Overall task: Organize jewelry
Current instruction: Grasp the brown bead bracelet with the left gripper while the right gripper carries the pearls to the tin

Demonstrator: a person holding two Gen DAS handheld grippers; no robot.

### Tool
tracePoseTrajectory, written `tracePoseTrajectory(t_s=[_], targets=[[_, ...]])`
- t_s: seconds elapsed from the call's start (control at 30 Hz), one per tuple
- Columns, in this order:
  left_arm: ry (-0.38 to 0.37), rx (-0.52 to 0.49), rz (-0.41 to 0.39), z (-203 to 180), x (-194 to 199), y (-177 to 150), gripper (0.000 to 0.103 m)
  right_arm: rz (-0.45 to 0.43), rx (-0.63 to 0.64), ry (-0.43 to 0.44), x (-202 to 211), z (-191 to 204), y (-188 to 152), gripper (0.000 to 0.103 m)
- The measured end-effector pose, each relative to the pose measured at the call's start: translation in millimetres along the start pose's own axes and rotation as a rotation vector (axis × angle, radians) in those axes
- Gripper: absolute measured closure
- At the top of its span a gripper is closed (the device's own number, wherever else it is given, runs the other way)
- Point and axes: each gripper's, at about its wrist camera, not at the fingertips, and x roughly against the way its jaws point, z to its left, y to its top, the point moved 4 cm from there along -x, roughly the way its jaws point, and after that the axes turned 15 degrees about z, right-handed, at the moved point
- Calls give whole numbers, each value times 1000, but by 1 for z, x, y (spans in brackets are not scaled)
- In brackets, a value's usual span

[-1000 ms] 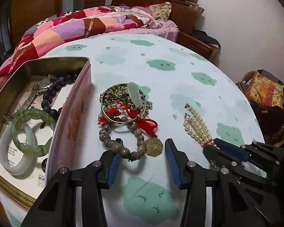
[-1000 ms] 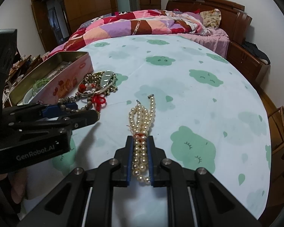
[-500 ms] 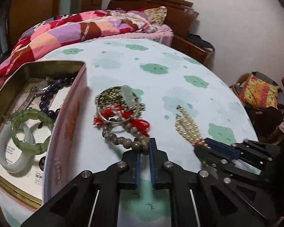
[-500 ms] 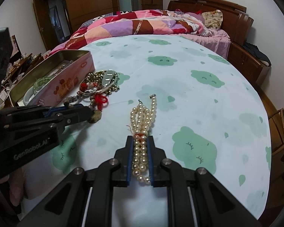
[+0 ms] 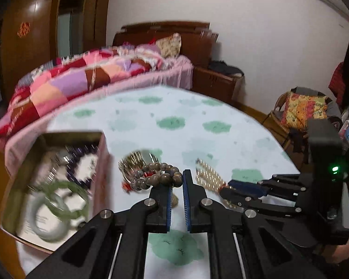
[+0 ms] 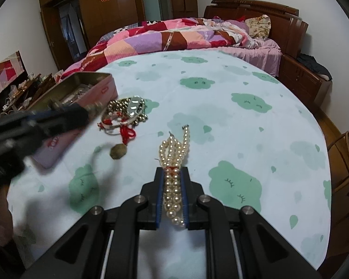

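My left gripper [image 5: 176,181] is shut on a brown wooden bead bracelet [image 5: 156,177] and holds it lifted above the table; its brass coin pendant [image 6: 118,151] dangles below. My right gripper [image 6: 172,181] is shut on a pearl necklace [image 6: 174,153] that lies on the cloud-print tablecloth. The pearls also show in the left wrist view [image 5: 208,176]. A pile of gold beads, a bangle and red cord [image 6: 125,114] lies beside the pink tin box [image 6: 90,93]. The tin [image 5: 100,162] holds green and white bangles [image 5: 58,200], dark beads and a watch.
The round table [image 6: 244,116] has its edge at right and front. A bed with a patchwork quilt [image 6: 174,37] stands behind it. A wicker chair with a cushion [image 5: 302,109] stands at the right. The view from the left wrist is blurred.
My left gripper closed on the wooden bead bracelet and lifted it up and leftward toward the tin. My right gripper stayed shut on the pearls.
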Motion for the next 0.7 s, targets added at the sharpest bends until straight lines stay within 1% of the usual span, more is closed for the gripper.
tracePoseTrajectory(t_s=[0.03, 0.07, 0.1, 0.17, 0.23, 0.33, 0.37, 0.4, 0.47, 0.57, 0.6, 0.63, 0.67, 0.7], targets=[[-4, -3, -18, 1, 8, 2, 96, -7, 1, 1, 3, 0, 1, 87], [-7, -4, -31, 3, 14, 4, 96, -19, 3, 2, 8, 1, 3, 98], [-8, -4, -43, 5, 19, 7, 96, -30, 4, 3, 13, 1, 4, 99], [-14, -9, -55, 7, 27, 10, 96, -59, 10, 5, 27, 3, 8, 99], [-9, -20, -58, 9, 31, 13, 96, -67, 18, 1, 33, 4, 11, 99], [1, -23, -77, 13, 37, 15, 96, -42, 5, 14, 30, 1, 15, 98], [2, -23, -79, 14, 37, 15, 96, -32, 4, 3, 26, 2, 15, 90], [1, -25, -78, 15, 38, 16, 96, -15, 7, -7, 21, 3, 16, 75], [1, -31, -74, 17, 38, 16, 96, 29, 32, -11, 9, 9, 14, 59], [4, -29, -77, 20, 39, 16, 96, 94, 44, -33, -12, 11, 10, 61], [3, -23, -80, 24, 41, 16, 96, 115, 41, -36, -19, 10, 8, 73], [4, -20, -82, 27, 43, 16, 96, 123, 41, -41, -21, 9, 6, 80], [8, -14, -88, 30, 45, 17, 96, 107, 47, -65, -19, 8, 6, 87], [13, -10, -93, 33, 47, 17, 96, 111, 46, -41, -18, 7, 5, 88]])
